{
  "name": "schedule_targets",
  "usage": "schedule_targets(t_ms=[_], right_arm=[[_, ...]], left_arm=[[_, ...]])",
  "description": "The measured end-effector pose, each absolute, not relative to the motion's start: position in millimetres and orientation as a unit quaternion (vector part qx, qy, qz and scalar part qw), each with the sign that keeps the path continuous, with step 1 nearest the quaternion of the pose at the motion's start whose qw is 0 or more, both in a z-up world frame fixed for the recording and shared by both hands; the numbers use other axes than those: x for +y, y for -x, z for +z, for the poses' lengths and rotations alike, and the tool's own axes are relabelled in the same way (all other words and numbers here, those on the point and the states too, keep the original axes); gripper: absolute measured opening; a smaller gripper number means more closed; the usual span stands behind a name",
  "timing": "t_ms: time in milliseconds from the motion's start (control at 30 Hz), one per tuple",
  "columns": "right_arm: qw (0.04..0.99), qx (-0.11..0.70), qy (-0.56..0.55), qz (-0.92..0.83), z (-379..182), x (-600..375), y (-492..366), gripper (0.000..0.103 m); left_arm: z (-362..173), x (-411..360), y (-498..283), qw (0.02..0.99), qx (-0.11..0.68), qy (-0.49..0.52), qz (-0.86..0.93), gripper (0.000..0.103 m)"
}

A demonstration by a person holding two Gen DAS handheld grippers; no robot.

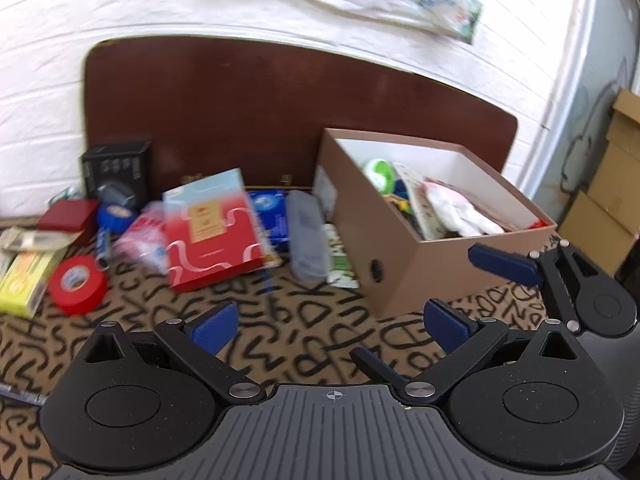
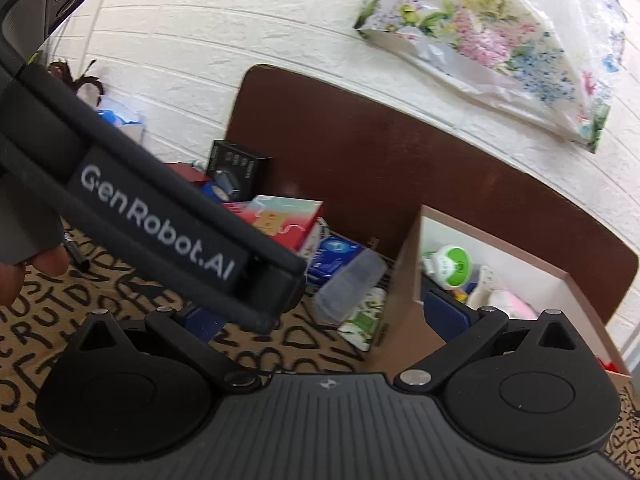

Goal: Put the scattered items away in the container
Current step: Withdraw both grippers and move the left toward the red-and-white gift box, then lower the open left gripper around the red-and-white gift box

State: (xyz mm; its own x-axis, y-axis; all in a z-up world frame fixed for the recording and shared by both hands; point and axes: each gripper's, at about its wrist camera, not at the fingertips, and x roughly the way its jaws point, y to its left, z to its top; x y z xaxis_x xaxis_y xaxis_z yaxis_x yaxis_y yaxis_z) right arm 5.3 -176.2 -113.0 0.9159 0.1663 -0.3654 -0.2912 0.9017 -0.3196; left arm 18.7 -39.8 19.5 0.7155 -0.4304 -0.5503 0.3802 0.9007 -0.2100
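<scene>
Left tool [image 1: 334,326] spread wide and empty above the letter-patterned mat [image 1: 280,320], right tool [image 2: 316,316] likewise parted, holding nothing, near the brown cardboard box [image 1: 400,276] part-filled at right, red-and-blue patterned flat box [image 1: 212,228], red tape roll [image 1: 78,280], grey case [image 1: 306,236] scattered left of it.

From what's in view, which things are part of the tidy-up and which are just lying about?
Job:
brown cardboard box, already part-filled
red and blue flat carton
red tape roll
blue tape roll
grey oblong case
yellow packet

Lying about:
floral paper bag on the wall
dark brown board
stacked cardboard cartons
</scene>
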Motion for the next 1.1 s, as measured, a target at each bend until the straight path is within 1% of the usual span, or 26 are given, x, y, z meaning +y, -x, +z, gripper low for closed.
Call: schedule_targets(t_ms=[167, 433, 667, 867, 1100], right_arm=[[0.954, 0.174, 0.201, 0.141, -125, -157, -12, 0.103], [0.950, 0.181, 0.201, 0.156, -136, -143, -41, 0.102], [0.949, 0.201, 0.189, 0.155, -140, -137, -71, 0.098], [0.945, 0.208, 0.198, 0.154, -145, -130, -93, 0.093], [0.943, 0.217, 0.201, 0.153, -147, -124, -121, 0.090]], left_arm=[[7, -10, -28, 0.931, 0.304, 0.068, -0.189, 0.103], [-18, 20, -75, 0.931, 0.325, 0.087, -0.139, 0.103], [-35, 26, -106, 0.929, 0.335, 0.078, -0.137, 0.103], [-45, 29, -132, 0.925, 0.347, 0.080, -0.133, 0.101], [-52, 32, -159, 0.917, 0.362, 0.095, -0.137, 0.098]])
